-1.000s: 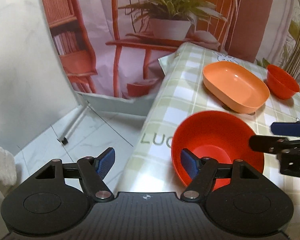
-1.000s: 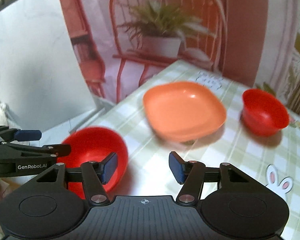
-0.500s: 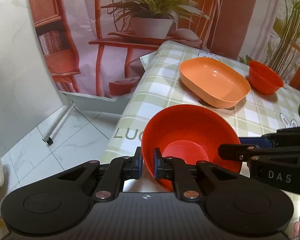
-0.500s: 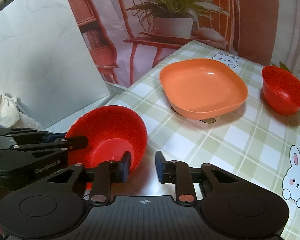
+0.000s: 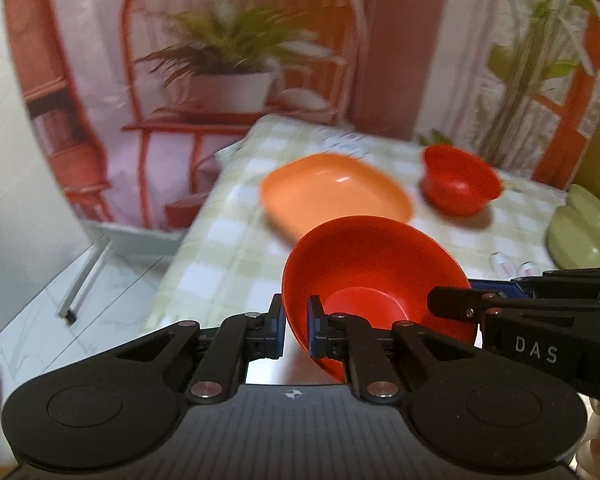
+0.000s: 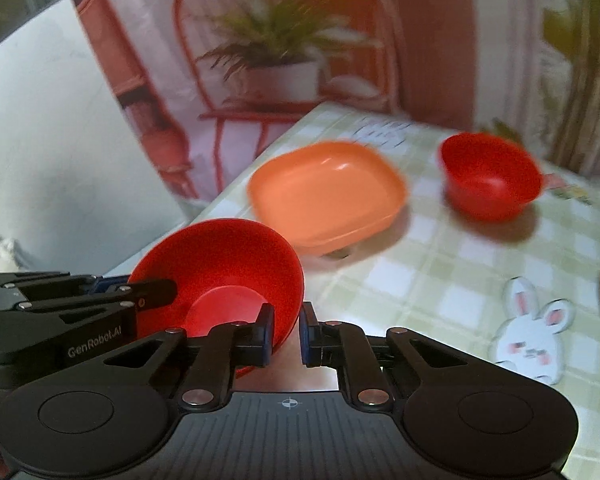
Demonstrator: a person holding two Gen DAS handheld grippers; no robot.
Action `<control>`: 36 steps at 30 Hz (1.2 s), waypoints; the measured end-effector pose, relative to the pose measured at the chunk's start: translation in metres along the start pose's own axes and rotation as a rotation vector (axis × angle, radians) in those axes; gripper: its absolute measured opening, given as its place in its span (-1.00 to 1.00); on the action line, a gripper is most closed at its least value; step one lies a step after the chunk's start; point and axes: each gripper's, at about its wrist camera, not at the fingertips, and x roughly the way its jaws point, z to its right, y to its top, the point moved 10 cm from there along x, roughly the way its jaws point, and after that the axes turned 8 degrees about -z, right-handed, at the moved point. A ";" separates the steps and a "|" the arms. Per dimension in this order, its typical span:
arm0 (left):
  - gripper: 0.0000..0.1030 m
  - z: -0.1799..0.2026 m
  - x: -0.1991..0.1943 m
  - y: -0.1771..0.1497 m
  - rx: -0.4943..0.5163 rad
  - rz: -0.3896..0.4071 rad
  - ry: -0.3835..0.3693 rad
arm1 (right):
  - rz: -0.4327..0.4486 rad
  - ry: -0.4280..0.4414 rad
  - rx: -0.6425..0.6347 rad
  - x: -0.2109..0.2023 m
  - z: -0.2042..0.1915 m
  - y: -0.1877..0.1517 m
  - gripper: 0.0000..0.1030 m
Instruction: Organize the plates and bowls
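A red bowl [image 5: 372,264] is held between both grippers, tilted and lifted off the checked table [image 5: 236,240]. My left gripper [image 5: 296,328] is shut on its left rim. My right gripper [image 6: 286,332] is shut on its right rim; the bowl also shows in the right wrist view [image 6: 228,264]. An orange square plate [image 5: 332,196] lies behind it, also in the right wrist view [image 6: 328,192]. A second red bowl [image 5: 460,184] stands farther right, also in the right wrist view [image 6: 488,176].
Green plates [image 5: 584,228] lie at the table's right edge. The table's left edge drops to a tiled floor [image 5: 80,292]. A printed backdrop with a chair and plant [image 5: 236,60] hangs behind the table. A rabbit print [image 6: 532,328] marks the cloth.
Both grippers closed onto the red bowl's rim, the left first and then the right. The bowl has risen and moved toward the orange plate. The views are blurred by motion.
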 end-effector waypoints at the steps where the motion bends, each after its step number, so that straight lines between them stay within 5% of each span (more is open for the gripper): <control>1: -0.76 0.010 -0.003 0.003 0.015 0.010 -0.007 | 0.011 -0.008 0.010 -0.006 0.007 0.003 -0.76; 15: -0.75 0.163 -0.023 0.051 0.126 0.080 -0.143 | 0.210 -0.118 0.155 -0.107 0.149 0.030 -0.76; 36: -0.74 0.343 -0.013 0.052 0.300 0.060 -0.279 | 0.323 -0.255 0.378 -0.205 0.328 -0.030 -0.76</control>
